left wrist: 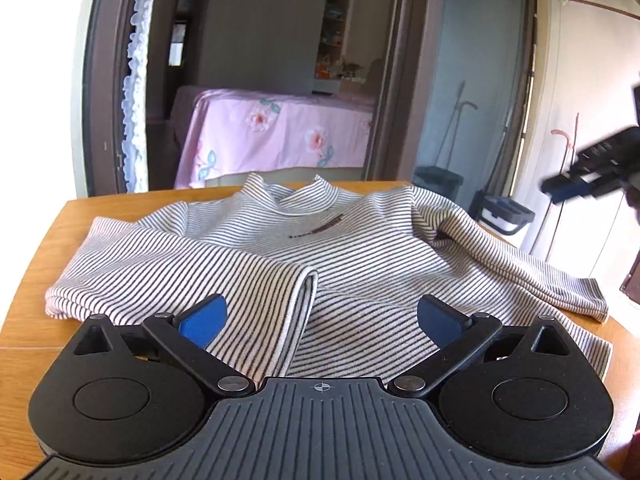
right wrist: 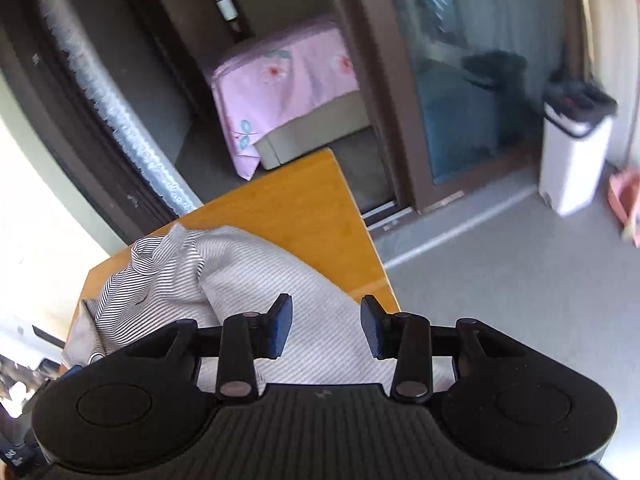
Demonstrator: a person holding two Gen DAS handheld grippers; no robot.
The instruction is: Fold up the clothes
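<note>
Beyond the wooden desk [left wrist: 48, 240], an open doorway shows a bed with a pink floral cover [left wrist: 272, 132]; a white bin [right wrist: 572, 152] stands on the grey floor to the right. Striped long-sleeved shirt [left wrist: 312, 240]: lies face up across the desk, collar toward the doorway. One sleeve [left wrist: 192, 280] is folded inward across the body, its cuff ending near the middle; the other sleeve [left wrist: 532, 268] is unfolded and trails toward the desk's right edge, where the hem corner also reaches the edge.

Left gripper [left wrist: 320, 316]: jaws spread wide, holding nothing, poised low over the shirt's lower body and the folded cuff. Right gripper [right wrist: 326, 328]: jaws moderately apart, holding nothing, raised above the shirt's right-hand portion; seen from the left wrist view it hangs in the air well off to the right.

Judged step: taking up the unfolded sleeve to match the first.

Risks: the fabric is thin and lies flat, so a pinch may catch two layers and drag the body out of square, or undo the folded sleeve. Cloth at the desk edge could slide off if pulled outward. A shallow bite on the cuff may slip mid-fold.
</note>
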